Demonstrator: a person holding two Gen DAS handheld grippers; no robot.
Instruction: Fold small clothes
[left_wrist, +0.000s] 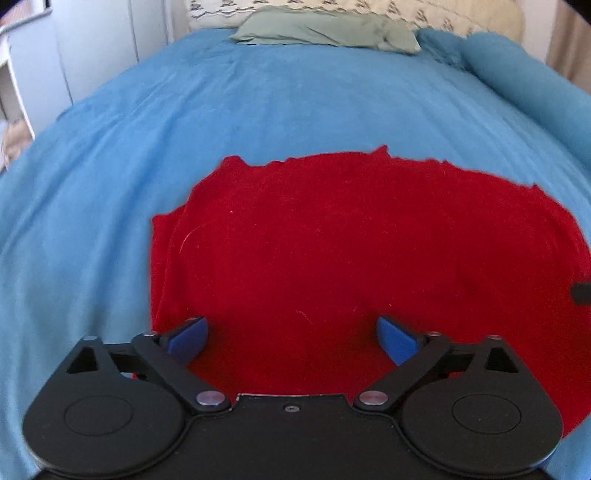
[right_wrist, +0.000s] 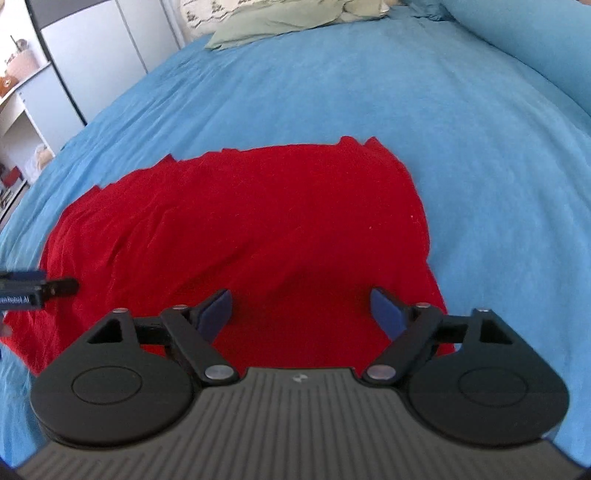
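Red garment (left_wrist: 351, 251) lies spread on the blue bed (left_wrist: 258, 103), near edge under both claws. Left claw (left_wrist: 291, 338) and right claw (right_wrist: 301, 312) both spread wide, gripping nothing. We judge: pre-grasp step. Next: pinch near hem corners, then lift and fold fwd.

Partly cut-off white lettering "…enRobot.AI" on the left gripper (right_wrist: 22, 291)

Both wrist views looked close down at the cloth (left_wrist: 351, 251) (right_wrist: 240, 229), pillow (left_wrist: 325, 31) at 12 o'clock.
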